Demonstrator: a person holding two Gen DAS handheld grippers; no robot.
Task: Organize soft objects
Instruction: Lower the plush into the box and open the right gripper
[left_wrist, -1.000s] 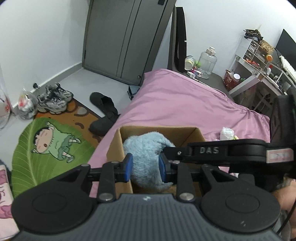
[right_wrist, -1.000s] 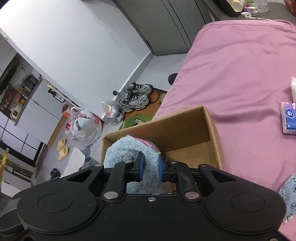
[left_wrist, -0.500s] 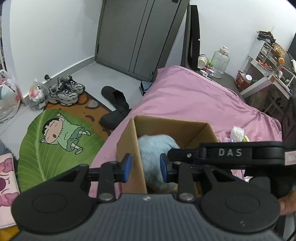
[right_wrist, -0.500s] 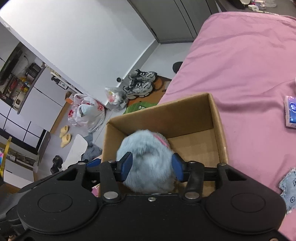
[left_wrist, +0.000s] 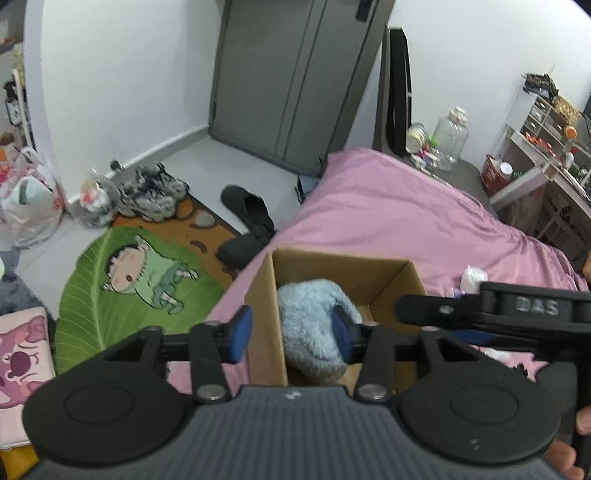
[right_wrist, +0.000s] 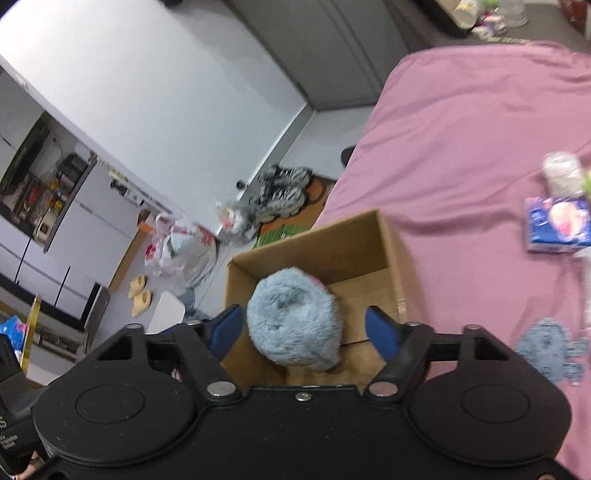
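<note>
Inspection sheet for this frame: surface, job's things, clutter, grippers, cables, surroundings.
Surface: pink bedsheet, wrinkled.
Job's things: fluffy blue plush sits inside the open cardboard box; a blue cloth piece lies on the sheet.
Clutter: tissue pack on the bed.
Grippers: left gripper and right gripper jaws opening, astride the plush, pads apart from it.
Cables: nothing seen.
Surroundings: cartoon floor mat, sneakers, black slippers, grey wardrobe.

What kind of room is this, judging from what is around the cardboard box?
Most likely a small bedroom in a home. A bed with a pink sheet fills much of it, a grey wardrobe stands against the wall, and sneakers lie on the floor beside a cartoon rug.
</note>
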